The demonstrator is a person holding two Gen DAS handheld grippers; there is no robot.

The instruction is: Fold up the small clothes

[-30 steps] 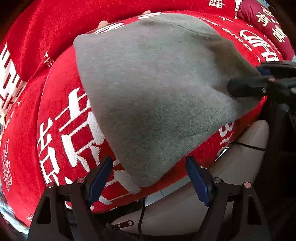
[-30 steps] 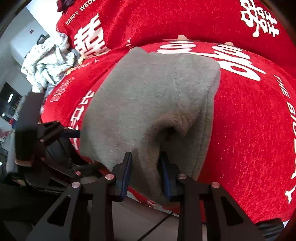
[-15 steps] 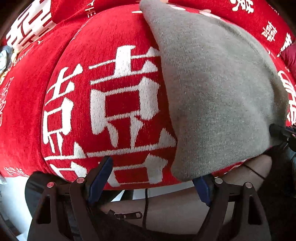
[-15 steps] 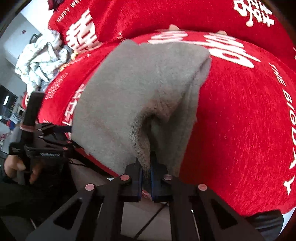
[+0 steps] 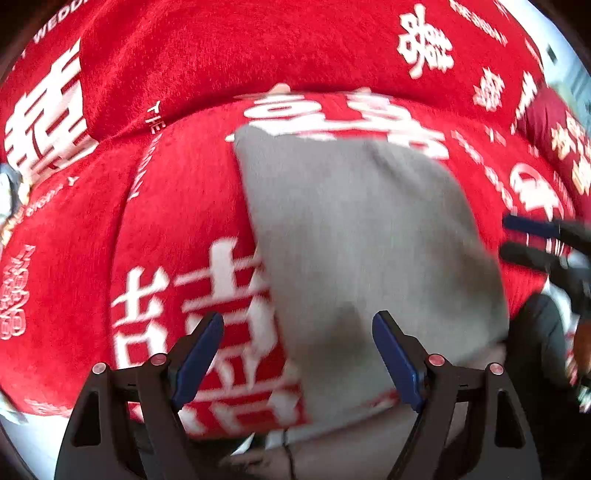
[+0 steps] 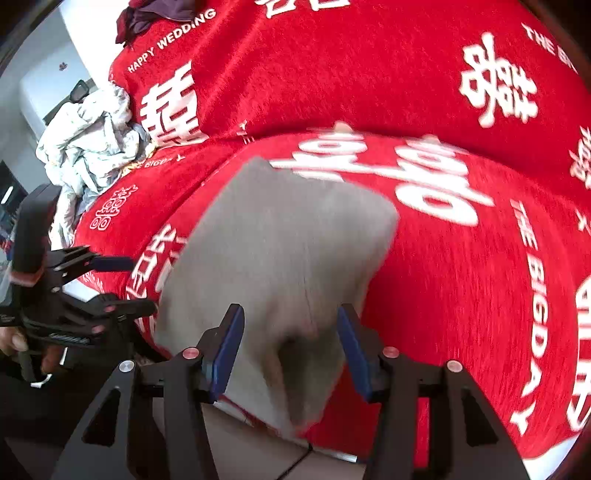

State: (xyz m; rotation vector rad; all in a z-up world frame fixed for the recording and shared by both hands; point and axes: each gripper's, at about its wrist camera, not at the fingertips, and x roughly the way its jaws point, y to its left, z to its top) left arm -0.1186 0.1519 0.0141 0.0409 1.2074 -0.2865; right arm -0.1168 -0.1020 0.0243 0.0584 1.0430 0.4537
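A small grey knitted garment (image 5: 362,236) lies on the red cushion with white characters (image 5: 177,229), its near edge hanging over the cushion's front. In the right wrist view the garment (image 6: 280,251) has a raised fold near its front. My left gripper (image 5: 297,354) is open, its blue pads to either side of the garment's lower left part, holding nothing. My right gripper (image 6: 290,350) is open, its pads either side of the raised fold without clamping it. The left gripper (image 6: 114,284) also shows at the left in the right wrist view; the right gripper (image 5: 532,240) shows at the right in the left wrist view.
A red backrest with white characters (image 6: 332,81) rises behind the cushion. A crumpled pile of pale clothes (image 6: 88,147) lies at the far left, dark clothes (image 6: 155,14) above it. Light floor (image 6: 258,443) shows below the cushion's front edge.
My right gripper, shut on the garment's front fold half a second ago, has opened and let it go. The left gripper has swung back to face the garment and stays open.
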